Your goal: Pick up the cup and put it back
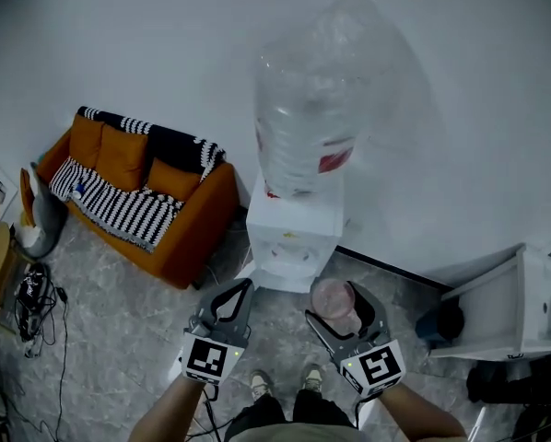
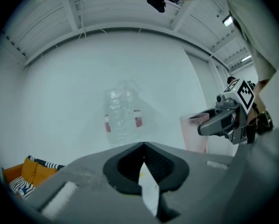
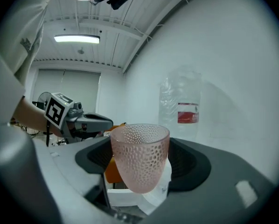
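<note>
Floor: grey marbled tile (image 1: 119, 284); the person's shoes (image 1: 257, 383) stand on it at six o'clock in the head view.
Wall: plain white (image 1: 165, 44), filling the top of the head view from nine to three o'clock.
Ceiling: white ribbed panels with a lit strip lamp (image 3: 76, 39), seen in the right gripper view at eleven o'clock.
Dispenser: white box (image 1: 294, 233) on the floor against the wall, at twelve o'clock from the shoes.
Bottle: big clear water bottle (image 1: 308, 118) upside down on the dispenser.
Sofa: orange (image 1: 197, 233), at ten o'clock from the shoes, against the wall, with orange cushions and a black-and-white striped throw (image 1: 119, 205) over it.
Cables: black tangle (image 1: 31, 293) on the floor at nine o'clock, near the sofa's left end.
Shelf: white unit (image 1: 515, 311) at three o'clock, by the wall.
Cup: pink, dimpled, see-through (image 3: 140, 155), upright, off the floor, in front of the dispenser and held in the right gripper.
Right gripper: (image 1: 340, 307) clamped on the cup, one jaw on each side of it.
Left gripper: (image 1: 248, 285) clenched, jaw tips meeting, nothing between them; it is beside the right gripper, at nine o'clock from it.
Writing: a red-and-white label (image 3: 188, 112) on the bottle, print too small to read; black-and-white square markers on both grippers, no words.
</note>
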`<state>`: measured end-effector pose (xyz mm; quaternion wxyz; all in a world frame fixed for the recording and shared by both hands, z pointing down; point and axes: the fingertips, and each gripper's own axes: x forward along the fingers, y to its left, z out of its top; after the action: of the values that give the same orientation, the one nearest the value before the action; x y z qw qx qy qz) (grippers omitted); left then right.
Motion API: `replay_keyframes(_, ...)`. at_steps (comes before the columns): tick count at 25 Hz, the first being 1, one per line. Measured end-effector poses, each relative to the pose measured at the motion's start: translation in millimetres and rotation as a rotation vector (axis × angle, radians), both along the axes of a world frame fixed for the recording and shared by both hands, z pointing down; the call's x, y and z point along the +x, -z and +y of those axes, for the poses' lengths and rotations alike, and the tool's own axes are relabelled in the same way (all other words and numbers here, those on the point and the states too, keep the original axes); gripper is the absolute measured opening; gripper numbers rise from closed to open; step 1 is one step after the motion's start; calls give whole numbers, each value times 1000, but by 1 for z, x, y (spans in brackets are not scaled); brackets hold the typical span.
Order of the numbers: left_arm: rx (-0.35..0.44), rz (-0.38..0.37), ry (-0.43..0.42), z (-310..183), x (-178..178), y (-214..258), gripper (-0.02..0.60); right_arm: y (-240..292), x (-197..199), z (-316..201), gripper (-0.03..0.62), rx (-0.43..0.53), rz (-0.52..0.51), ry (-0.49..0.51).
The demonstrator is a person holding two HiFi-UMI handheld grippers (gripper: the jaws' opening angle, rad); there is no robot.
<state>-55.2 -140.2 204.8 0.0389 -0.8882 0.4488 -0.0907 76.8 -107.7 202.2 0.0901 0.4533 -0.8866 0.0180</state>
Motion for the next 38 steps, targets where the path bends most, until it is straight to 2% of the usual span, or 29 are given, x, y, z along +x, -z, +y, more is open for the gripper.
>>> replay_keyframes(6, -30, 47, 43, 22, -2, 36, 2, 42, 1, 21, 370, 23, -12, 19)
replay_keyframes(10, -3, 57, 61, 37, -6, 54, 2, 56, 1, 35, 371, 15, -32, 35)
replay_keyframes(12, -26, 79, 81, 46, -10, 59, 2, 62, 2, 42, 370, 10, -37, 39)
replay_keyframes(18, -30, 48, 104, 56, -8, 72, 2, 73, 3, 45, 370, 34, 10, 40)
replay_keyframes(27, -54, 77, 138, 46, -12, 70, 2, 61, 5, 29, 370, 34, -11, 44)
replay_keyframes(33, -55, 83, 146, 28, -14, 66, 2, 62, 2, -1, 370, 61, -38, 31)
replay_keyframes(35, -41, 80, 141, 20, -14, 63, 2, 57, -1, -10, 370, 57, -49, 29)
replay_keyframes(38, -61, 86, 147, 10, -11, 55, 2, 45, -6, -25, 370, 32, -77, 24)
